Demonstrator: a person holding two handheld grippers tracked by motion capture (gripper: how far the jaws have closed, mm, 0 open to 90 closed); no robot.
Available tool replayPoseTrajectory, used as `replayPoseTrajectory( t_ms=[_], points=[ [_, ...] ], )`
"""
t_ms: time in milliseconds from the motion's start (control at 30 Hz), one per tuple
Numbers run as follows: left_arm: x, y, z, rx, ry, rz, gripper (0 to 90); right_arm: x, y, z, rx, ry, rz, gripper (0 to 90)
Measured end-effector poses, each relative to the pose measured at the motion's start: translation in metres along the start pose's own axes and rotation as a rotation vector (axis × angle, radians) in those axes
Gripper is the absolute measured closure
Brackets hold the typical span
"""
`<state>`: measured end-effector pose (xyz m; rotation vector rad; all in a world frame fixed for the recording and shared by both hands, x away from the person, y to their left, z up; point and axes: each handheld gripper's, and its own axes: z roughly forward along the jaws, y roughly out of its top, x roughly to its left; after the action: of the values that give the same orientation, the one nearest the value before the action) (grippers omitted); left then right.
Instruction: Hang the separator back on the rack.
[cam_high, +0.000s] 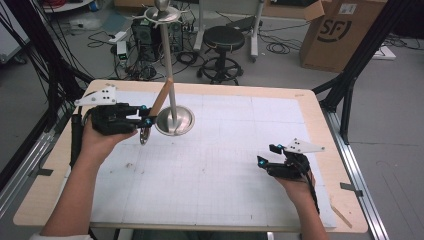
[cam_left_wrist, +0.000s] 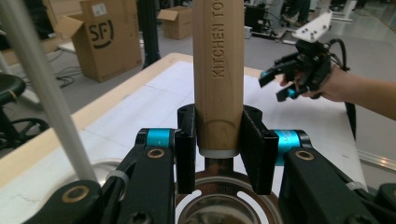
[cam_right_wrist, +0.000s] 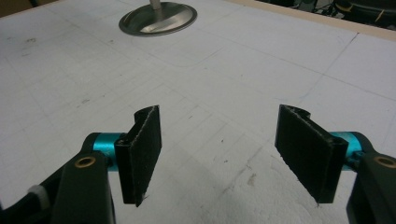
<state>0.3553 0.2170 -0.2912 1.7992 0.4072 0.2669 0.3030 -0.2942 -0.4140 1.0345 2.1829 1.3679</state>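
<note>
Lab or workshop, not home. Bare grey floor (cam_high: 280, 70) with loose cables (cam_high: 102, 37) and computer case (cam_high: 145, 37) beyond table. Black stool (cam_high: 223, 40) past table's far edge. Cardboard box (cam_high: 337, 32) on floor, same kind of box (cam_left_wrist: 109, 39) far ahead of left jaws. Plywood table (cam_high: 310, 107) with gridded white mat (cam_high: 225, 150), black metal frame (cam_high: 350, 75) beside it.

Table (cam_high: 310, 107) w/ white mat (cam_high: 225, 165); stand base (cam_high: 174, 121) on mat.
</note>
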Motion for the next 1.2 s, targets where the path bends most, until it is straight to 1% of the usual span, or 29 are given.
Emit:
replayPoseTrajectory(
  t_ms=[133,233,300,400,467,500,733,900,1000,1100,1200],
  points=[
    [0.006,0.013,-0.003,0.000,0.028,0.005,68.9,0.000,0.000,0.000,-0.001,0.002,-0.005,30.6],
    [0.010,0.022,-0.005,0.004,0.051,0.018,68.9,0.000,0.000,0.001,-0.001,0.002,-0.007,30.7],
    [0.011,0.028,-0.006,-0.005,0.063,0.027,68.9,0.000,0.000,0.001,0.002,0.001,-0.002,30.6],
    [0.013,0.036,-0.007,-0.022,0.071,0.028,68.9,0.000,0.000,0.001,-0.001,0.001,-0.004,30.6],
    [0.014,0.041,-0.009,-0.021,0.083,0.038,68.9,0.000,0.000,0.001,0.001,0.000,-0.002,30.7],
    [0.015,0.044,-0.009,-0.030,0.087,0.037,68.9,0.000,0.000,0.001,0.001,0.001,-0.002,30.6],
    [0.021,0.056,-0.013,-0.037,0.114,0.047,68.9,0.000,0.000,0.001,-0.001,0.004,-0.003,30.7],
    [0.029,0.062,-0.021,-0.059,0.140,0.035,68.9,0.000,0.000,0.001,0.000,0.007,-0.004,30.7],
    [0.035,0.068,-0.027,-0.070,0.165,0.031,68.9,0.000,0.000,0.001,0.002,0.006,-0.004,30.7],
    [0.039,0.075,-0.032,-0.094,0.178,0.031,68.9,0.000,0.000,0.002,0.008,0.005,-0.002,30.6],
    [0.043,0.081,-0.035,-0.094,0.200,0.033,68.9,0.001,0.000,0.003,0.009,0.007,-0.007,30.7]
  ],
)
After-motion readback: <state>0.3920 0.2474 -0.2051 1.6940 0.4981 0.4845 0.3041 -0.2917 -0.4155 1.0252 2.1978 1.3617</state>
